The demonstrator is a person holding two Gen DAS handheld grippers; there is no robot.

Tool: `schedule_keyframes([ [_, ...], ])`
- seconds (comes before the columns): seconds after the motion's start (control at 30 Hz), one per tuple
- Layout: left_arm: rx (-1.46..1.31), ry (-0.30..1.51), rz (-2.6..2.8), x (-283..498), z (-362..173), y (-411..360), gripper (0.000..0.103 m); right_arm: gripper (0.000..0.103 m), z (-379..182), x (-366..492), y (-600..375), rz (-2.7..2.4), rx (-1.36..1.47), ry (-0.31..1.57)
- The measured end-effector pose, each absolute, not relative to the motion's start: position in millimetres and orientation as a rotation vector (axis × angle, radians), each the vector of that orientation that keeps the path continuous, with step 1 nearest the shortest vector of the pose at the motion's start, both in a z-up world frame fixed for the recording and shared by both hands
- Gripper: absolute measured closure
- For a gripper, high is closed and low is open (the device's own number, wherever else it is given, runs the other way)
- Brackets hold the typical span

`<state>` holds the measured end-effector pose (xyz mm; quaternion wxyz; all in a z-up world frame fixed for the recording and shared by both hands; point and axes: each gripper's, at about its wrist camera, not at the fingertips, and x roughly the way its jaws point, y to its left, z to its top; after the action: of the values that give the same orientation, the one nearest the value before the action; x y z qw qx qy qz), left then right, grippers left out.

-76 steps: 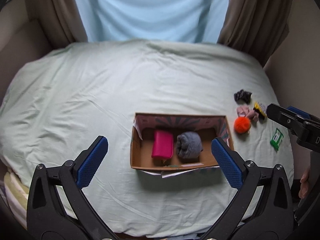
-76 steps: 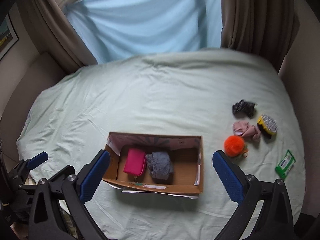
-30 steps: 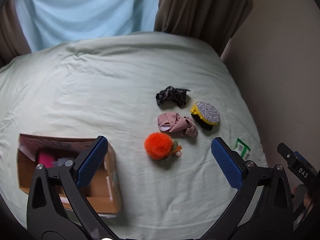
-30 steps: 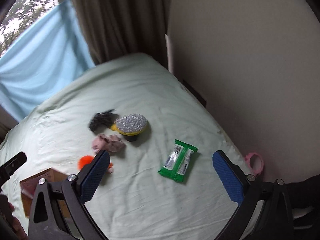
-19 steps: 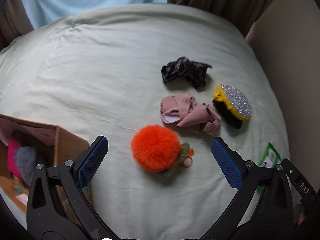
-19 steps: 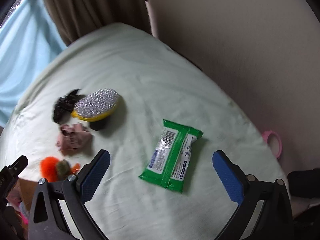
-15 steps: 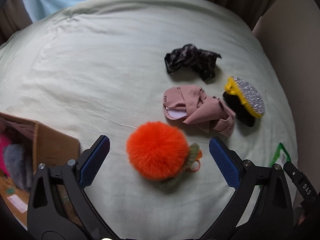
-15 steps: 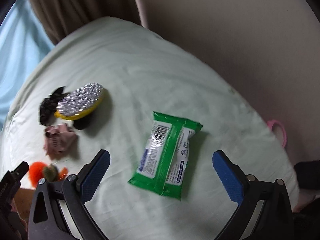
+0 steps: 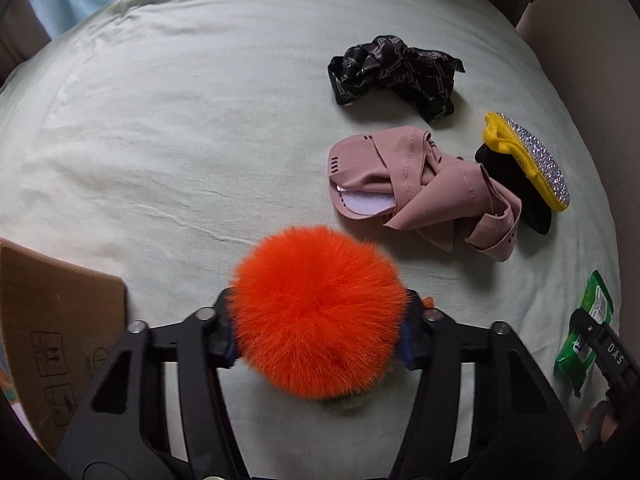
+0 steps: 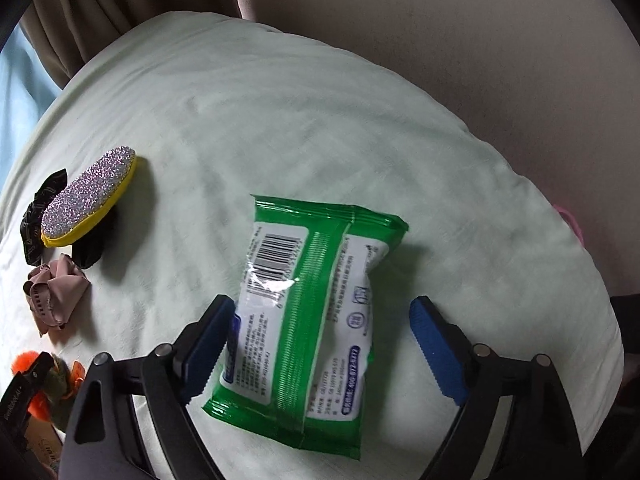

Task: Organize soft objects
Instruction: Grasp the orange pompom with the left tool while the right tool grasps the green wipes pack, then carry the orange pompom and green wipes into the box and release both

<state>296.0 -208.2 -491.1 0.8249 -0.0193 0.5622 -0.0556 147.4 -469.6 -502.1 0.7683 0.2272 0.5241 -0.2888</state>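
Note:
A fluffy orange pompom [image 9: 316, 308] lies on the pale green bed sheet [image 9: 180, 120]. My left gripper [image 9: 318, 336] points down over it, jaws closing, with both pads sunk into the fur on either side. A green pack of wipes [image 10: 312, 300] lies flat on the sheet between the jaws of my right gripper [image 10: 320, 320], which are closing. The left pad touches the pack's edge and the right pad stands clear of it. A crumpled pink cloth [image 9: 424, 188] and a black patterned fabric piece [image 9: 392, 72] lie beyond the pompom.
A yellow-rimmed glittery item [image 9: 528, 160] on a black base sits right of the pink cloth. A cardboard box [image 9: 52, 320] stands at the lower left of the left wrist view. The bed's edge and a beige wall [image 10: 480, 60] are close on the right, where a pink ring [image 10: 572, 224] shows.
Both grippers have dropped toward the bed. The left jaws have drawn in from wide apart onto the pompom. The right jaws have narrowed around the wipes pack.

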Motion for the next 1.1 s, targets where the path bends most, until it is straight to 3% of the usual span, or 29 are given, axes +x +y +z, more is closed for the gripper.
schedule_keyframes([
  [0.13, -0.044, 1.192, -0.128, 295.5, -491.7, -206.3, 0.064, 0.037, -502.3, 153.6, -465.5, -0.625, 0.447, 1.147],
  [0.17, -0.04, 1.186, -0.134, 295.0, -490.4, -206.6, 0.065, 0.05, -500.1, 154.0, -464.3, -0.622, 0.419, 1.142],
  [0.27, -0.027, 1.168, -0.158, 294.3, -485.1, -208.4, 0.067, 0.058, -496.9, 155.6, -463.5, -0.617, 0.382, 1.139],
  [0.7, -0.049, 1.087, -0.199, 274.6, -423.4, -207.3, 0.068, 0.061, -447.1, 137.9, -463.6, -0.558, 0.389, 1.068],
  [1.1, -0.093, 0.96, -0.257, 238.5, -314.1, -183.0, 0.068, 0.061, -336.3, 112.6, -415.8, -0.436, 0.341, 0.941],
])
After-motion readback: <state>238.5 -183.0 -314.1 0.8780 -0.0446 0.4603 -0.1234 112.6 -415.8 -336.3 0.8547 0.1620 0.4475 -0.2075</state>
